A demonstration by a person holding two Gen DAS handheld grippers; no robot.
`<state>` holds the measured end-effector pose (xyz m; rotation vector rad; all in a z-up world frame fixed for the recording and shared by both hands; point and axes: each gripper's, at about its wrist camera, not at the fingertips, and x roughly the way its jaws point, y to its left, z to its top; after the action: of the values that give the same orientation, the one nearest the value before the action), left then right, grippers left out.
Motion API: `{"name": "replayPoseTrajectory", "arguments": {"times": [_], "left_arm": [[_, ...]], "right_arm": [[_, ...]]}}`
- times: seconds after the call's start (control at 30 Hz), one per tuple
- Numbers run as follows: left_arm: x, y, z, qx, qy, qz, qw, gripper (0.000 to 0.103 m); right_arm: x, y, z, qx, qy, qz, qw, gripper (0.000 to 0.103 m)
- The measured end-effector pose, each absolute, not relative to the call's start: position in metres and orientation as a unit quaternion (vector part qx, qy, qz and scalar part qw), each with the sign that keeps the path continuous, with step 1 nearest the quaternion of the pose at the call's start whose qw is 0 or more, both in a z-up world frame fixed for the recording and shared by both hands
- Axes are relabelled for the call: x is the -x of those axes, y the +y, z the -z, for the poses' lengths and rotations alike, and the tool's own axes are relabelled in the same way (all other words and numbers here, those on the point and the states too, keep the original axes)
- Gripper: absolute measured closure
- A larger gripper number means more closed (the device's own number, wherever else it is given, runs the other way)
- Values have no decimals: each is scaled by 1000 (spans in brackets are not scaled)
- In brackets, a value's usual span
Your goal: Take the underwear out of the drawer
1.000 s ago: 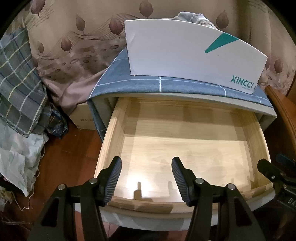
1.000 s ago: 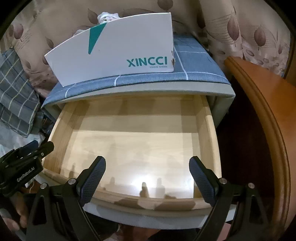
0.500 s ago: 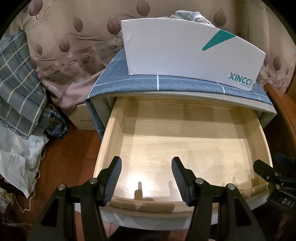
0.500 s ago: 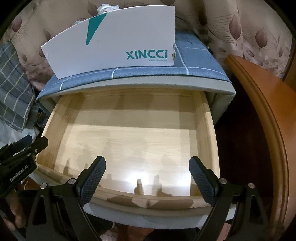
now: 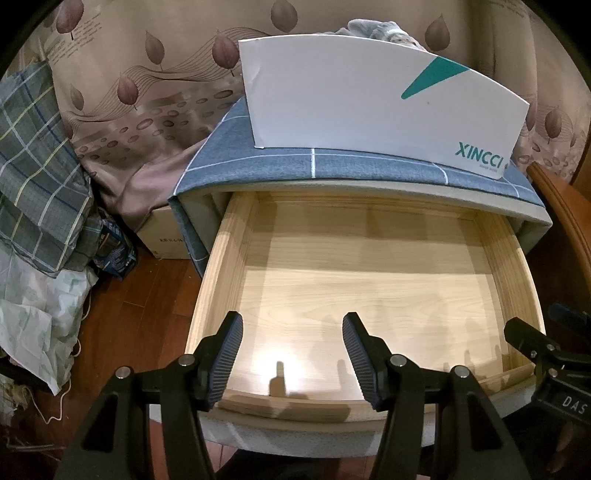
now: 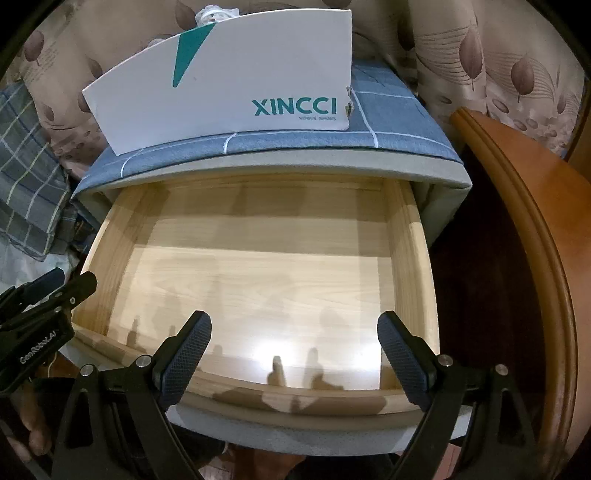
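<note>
Two tools hang over the front rim of the pulled-out drawer (image 5: 229, 236): the left tool (image 5: 291, 354) with jaws parted and nothing between them, the right tool (image 6: 293, 356) spread wider, also grasping nothing. Bare pale wood fills the drawer floor from wall to wall, leaving open room inside. Its rear part is hidden under the blue checked nightstand top (image 5: 351, 166). No underwear can be made out in the drawer. A white XINCCI shoe box (image 6: 236, 85) stands on the top, with crumpled cloth (image 5: 373, 27) behind it, mostly hidden. An orange-brown wooden edge (image 6: 532, 229) crowds the drawer's right side.
</note>
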<state>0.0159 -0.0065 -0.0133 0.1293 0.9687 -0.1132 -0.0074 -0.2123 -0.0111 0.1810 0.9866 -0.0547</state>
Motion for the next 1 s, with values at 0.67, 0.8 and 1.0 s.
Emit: {"name": "replayPoseTrajectory", "arguments": {"times": [0.67, 0.8, 1.0], "left_arm": [[-14, -9, 15, -66, 465, 56, 881, 45], [-14, -9, 15, -68, 465, 56, 881, 45], [-12, -11, 14, -72, 459, 68, 883, 45]], "right_arm": [[6, -210, 12, -82, 476, 22, 875, 14], [6, -210, 12, -82, 476, 22, 875, 14], [5, -209, 12, -83, 477, 21, 875, 14]]}}
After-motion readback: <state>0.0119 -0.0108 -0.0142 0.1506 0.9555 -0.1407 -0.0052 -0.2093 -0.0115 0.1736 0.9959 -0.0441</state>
